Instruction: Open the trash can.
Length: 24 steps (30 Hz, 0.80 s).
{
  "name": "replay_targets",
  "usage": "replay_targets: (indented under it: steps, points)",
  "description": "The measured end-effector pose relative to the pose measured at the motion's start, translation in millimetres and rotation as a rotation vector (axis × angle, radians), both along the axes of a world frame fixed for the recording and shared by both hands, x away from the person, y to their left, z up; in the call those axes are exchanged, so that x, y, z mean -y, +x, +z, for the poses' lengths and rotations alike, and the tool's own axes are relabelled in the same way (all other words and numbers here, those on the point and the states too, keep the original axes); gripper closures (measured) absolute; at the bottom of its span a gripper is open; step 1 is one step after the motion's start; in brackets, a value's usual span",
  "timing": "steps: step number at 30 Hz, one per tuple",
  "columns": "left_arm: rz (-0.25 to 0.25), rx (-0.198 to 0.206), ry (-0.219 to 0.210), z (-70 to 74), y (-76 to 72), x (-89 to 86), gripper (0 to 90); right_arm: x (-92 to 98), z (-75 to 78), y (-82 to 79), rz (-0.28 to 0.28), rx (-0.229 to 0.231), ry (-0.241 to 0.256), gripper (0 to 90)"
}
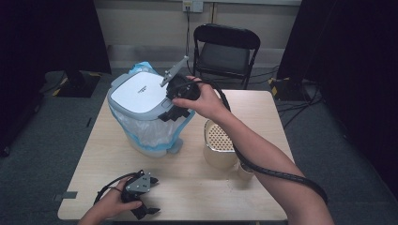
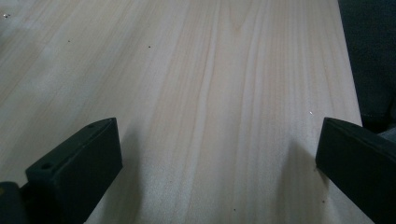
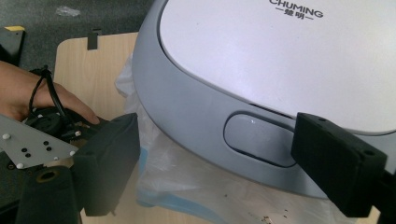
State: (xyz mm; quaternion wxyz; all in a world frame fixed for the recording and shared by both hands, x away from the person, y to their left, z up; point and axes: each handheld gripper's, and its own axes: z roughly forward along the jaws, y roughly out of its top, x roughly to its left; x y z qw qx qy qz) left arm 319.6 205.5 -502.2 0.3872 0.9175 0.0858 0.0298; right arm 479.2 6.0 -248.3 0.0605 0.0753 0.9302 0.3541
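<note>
At the bin [image 1: 141,101], right tongs [image 1: 172,115] hover, jaws wide, holding nothing.
Their jaws flank the lid button [image 3: 259,139]; left tongs [image 1: 146,212] rest wide open and empty on the counter [image 1: 197,187].

A beige perforated container [image 1: 218,143] stands on the wooden table [image 1: 187,187], with a black folding chair [image 1: 226,51] beyond the table's far edge and perhaps a small cup [image 1: 245,171] beside the container.

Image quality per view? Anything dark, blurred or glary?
High view: dim, room edges nearly black, table evenly lit. Left gripper view: wood grain sharp, near jaws soft, each casting a shadow. Right gripper view: bin lid shows soft sheen, brand print legible, the near jaws blurred.
</note>
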Motion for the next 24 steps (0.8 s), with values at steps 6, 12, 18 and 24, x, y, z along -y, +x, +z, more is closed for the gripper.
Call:
replay_targets:
  steps: [6,12,18,24]
  points:
    - [0.008,-0.003,0.003,0.4,-1.4,-0.5,0.0,1.0,-0.4,2.2,-0.009,-0.015,0.006,13.8]
    - [0.006,0.003,0.0,0.0,-1.7,-0.9,0.0,2.2,1.4,0.9,-0.013,-0.011,0.008,16.4]
    - [0.005,0.003,0.0,0.0,-1.6,-1.0,0.0,20.9,4.8,-3.1,-0.008,-0.017,0.077,14.9]
    - [0.006,0.002,-0.001,0.0,-1.7,-1.0,0.0,46.2,3.7,-10.6,-0.026,-0.012,0.083,14.8]
